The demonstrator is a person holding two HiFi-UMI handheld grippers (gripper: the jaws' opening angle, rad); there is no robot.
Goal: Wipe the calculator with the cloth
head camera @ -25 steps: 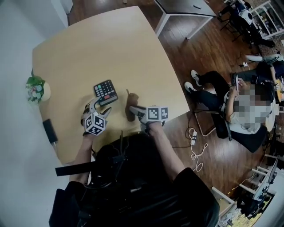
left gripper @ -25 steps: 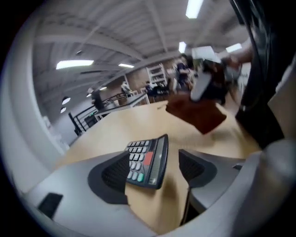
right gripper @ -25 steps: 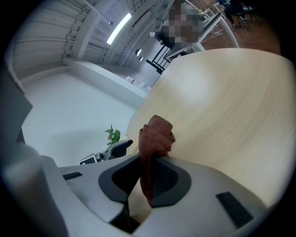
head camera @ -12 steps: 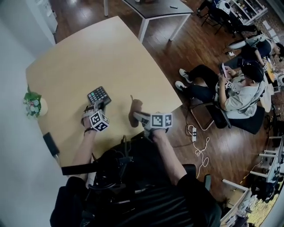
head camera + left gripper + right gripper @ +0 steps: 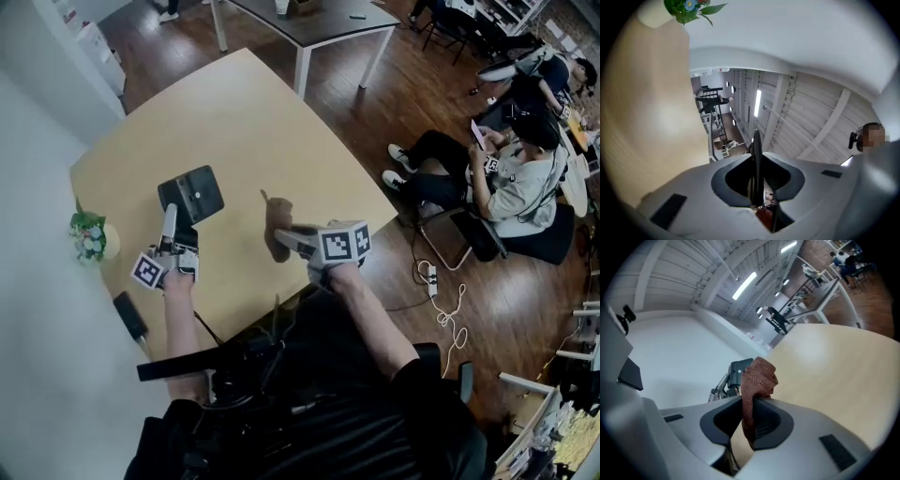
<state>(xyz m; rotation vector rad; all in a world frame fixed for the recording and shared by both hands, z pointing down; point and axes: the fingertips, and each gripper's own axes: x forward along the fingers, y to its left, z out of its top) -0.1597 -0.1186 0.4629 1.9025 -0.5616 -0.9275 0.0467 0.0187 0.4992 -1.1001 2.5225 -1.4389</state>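
Left gripper (image 5: 177, 225) clenched on the calculator (image 5: 191, 194), jaws just drawn shut onto one thin edge, nothing else between them. Calculator held clear of the table (image 5: 281, 122), above its left part, a dark face with a small pale label turned to the head view, no keys showing. Right gripper (image 5: 284, 235) pinched on the brown cloth (image 5: 277, 217), above the table's near edge, a loose bunch poking out past the jaw tips.

Probably light and stiff, a hard plastic slab; smooth shell likely slippery in an edge grip, so apt to pivot or slide out under wiping pressure. Best kept by that edge, with the broad faces left free. Keys and display likely the delicate part: gentle strokes only. Cloth soft and limp, best worked with the bunched end.

Around: a small potted plant (image 5: 89, 234) at the table's left edge, a dark flat thing (image 5: 129, 316) at its near left corner, seated people (image 5: 511, 178) well off its right side. Nothing between cloth and calculator.
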